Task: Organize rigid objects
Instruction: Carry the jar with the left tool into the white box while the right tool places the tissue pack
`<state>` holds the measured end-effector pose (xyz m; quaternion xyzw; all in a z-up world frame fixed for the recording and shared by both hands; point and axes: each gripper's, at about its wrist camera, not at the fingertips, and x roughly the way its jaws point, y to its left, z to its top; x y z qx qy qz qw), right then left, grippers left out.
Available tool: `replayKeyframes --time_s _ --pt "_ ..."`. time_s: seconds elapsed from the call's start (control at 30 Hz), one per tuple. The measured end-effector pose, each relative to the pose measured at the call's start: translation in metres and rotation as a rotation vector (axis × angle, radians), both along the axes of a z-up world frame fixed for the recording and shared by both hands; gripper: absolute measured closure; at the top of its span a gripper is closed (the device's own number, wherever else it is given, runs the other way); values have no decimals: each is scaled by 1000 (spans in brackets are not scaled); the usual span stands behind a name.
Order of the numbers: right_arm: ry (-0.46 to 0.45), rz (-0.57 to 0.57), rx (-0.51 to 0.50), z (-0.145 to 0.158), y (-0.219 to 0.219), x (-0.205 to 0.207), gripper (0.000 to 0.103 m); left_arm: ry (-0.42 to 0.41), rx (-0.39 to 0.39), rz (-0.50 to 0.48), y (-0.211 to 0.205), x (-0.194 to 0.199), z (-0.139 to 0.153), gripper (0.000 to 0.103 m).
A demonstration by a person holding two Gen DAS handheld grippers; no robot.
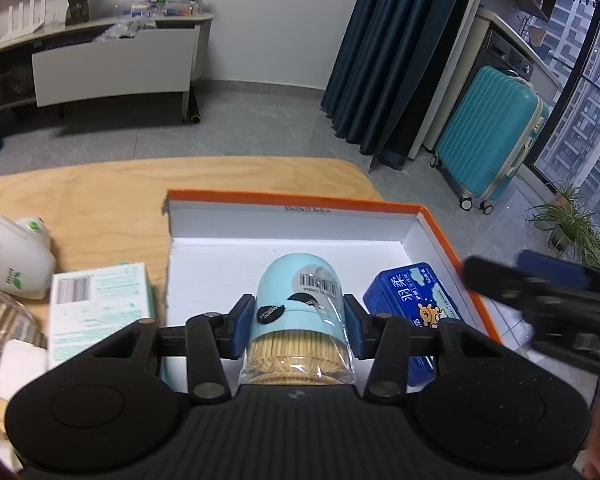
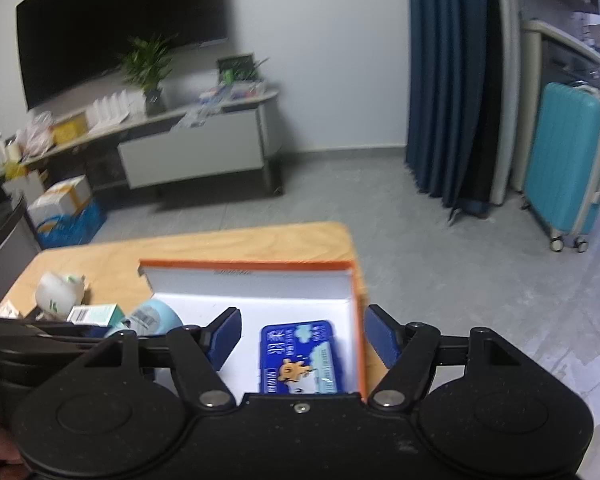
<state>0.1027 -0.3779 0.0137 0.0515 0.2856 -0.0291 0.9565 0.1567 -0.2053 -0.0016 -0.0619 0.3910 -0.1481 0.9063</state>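
My left gripper (image 1: 297, 326) is shut on a light blue toothpick jar (image 1: 298, 308), held over the white inside of an orange-rimmed box (image 1: 292, 200). A blue flat pack (image 1: 414, 300) lies in the box at the right. My right gripper (image 2: 302, 338) is open and empty, above the blue pack (image 2: 298, 356) near the box's right wall (image 2: 358, 320). The jar also shows at the left in the right wrist view (image 2: 152, 318). The right gripper shows at the right edge of the left wrist view (image 1: 540, 292).
On the wooden table (image 1: 100, 200) left of the box lie a white-green carton (image 1: 96, 304), a white bottle (image 1: 18, 256) and a clear bottle (image 1: 0, 316). A teal suitcase (image 1: 496, 136) and potted plants (image 1: 568, 224) stand on the floor to the right.
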Motion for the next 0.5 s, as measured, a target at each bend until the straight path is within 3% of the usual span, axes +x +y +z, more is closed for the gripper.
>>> replayKeyframes --time_s 0.13,0.23,0.4,0.5 --pt "-31 -23 33 9 -4 -21 21 7 -36 -25 -10 1 -1 56" --pt "-33 -30 39 12 -1 -33 21 25 -75 -61 -15 0 -3 22" --pt "-33 -23 41 16 8 -49 21 18 -41 -55 -8 -15 3 19" --pt "-26 -23 49 15 16 -57 20 15 -13 -22 3 -25 10 12"
